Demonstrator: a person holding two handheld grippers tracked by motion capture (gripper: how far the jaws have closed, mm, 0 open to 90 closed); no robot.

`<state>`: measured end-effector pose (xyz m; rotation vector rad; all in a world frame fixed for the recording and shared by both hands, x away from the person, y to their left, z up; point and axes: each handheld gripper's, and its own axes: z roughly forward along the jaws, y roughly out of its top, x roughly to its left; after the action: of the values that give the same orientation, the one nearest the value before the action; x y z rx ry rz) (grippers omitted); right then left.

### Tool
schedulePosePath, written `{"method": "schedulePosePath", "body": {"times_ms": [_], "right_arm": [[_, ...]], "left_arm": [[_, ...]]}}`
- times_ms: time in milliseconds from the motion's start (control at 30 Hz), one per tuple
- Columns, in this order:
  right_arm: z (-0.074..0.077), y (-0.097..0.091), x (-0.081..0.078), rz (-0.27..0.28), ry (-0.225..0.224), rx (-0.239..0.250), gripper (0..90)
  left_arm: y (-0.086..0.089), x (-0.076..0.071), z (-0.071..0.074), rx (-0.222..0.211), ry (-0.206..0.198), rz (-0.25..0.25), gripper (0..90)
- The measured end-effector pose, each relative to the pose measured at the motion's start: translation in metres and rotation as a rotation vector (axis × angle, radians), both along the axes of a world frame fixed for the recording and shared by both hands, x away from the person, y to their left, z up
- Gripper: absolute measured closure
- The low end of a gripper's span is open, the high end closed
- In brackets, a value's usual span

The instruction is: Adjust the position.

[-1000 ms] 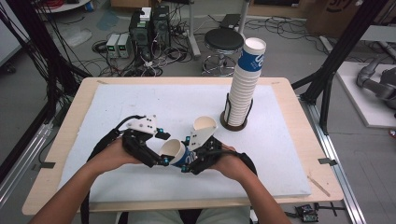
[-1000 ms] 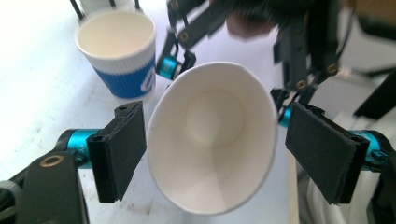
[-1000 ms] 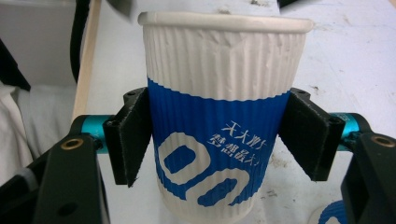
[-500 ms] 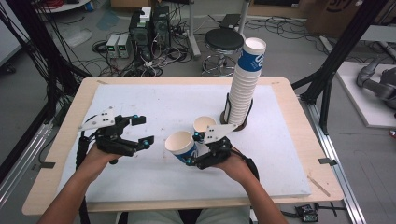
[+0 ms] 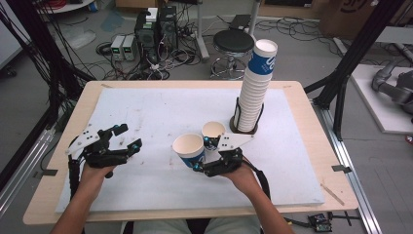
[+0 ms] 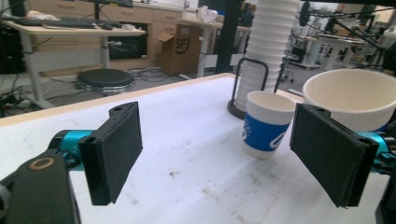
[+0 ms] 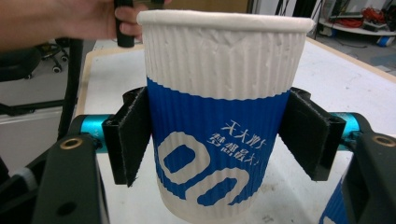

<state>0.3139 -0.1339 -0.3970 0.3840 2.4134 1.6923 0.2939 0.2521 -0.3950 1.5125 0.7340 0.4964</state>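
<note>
Left tool (image 5: 127, 137) has swung away from the held cup (image 5: 189, 149) to the desk's (image 5: 302, 126) left side since the earlier frames, its jaws having just been opening with nothing between them; right tool (image 5: 200, 155) barely shifted.

High view: right tool grips the held cup above the white mat, near the front middle. A second cup (image 5: 213, 131) stands on the mat just behind it, close to the tall cup stack (image 5: 255, 87) in its black holder. Left tool is well apart, spread wide, empty.

Left gripper view: both pads (image 6: 114, 149) stand far apart, nothing between. Second cup (image 6: 268, 123) sits on the desk ahead, held cup's rim (image 6: 355, 95) at right.

Right gripper view: pads (image 7: 133, 140) press both sides of the blue-and-white cup (image 7: 219, 116), held upright. The other hand (image 7: 79, 18) shows top left.
</note>
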Motion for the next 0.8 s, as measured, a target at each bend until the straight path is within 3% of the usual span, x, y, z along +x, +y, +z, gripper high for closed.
{"method": "schedulePosePath", "body": {"times_ms": [333,500,600,800], "right_arm": [[-0.002,0.008,0.003,-0.026,-0.012,0.057,29.1],[-0.004,0.012,0.003,-0.048,-0.014,0.074,29.1],[-0.004,0.014,0.003,-0.046,-0.043,0.082,29.1],[-0.004,0.019,0.004,-0.052,-0.057,0.097,29.1]], "left_arm": [[0.01,-0.005,-0.01,0.019,-0.004,0.063,17.0],[0.015,-0.007,-0.013,0.039,-0.005,0.067,17.1],[0.018,-0.007,-0.017,0.062,-0.005,0.072,17.1],[0.018,-0.006,-0.024,0.06,0.018,0.068,17.1]]}}
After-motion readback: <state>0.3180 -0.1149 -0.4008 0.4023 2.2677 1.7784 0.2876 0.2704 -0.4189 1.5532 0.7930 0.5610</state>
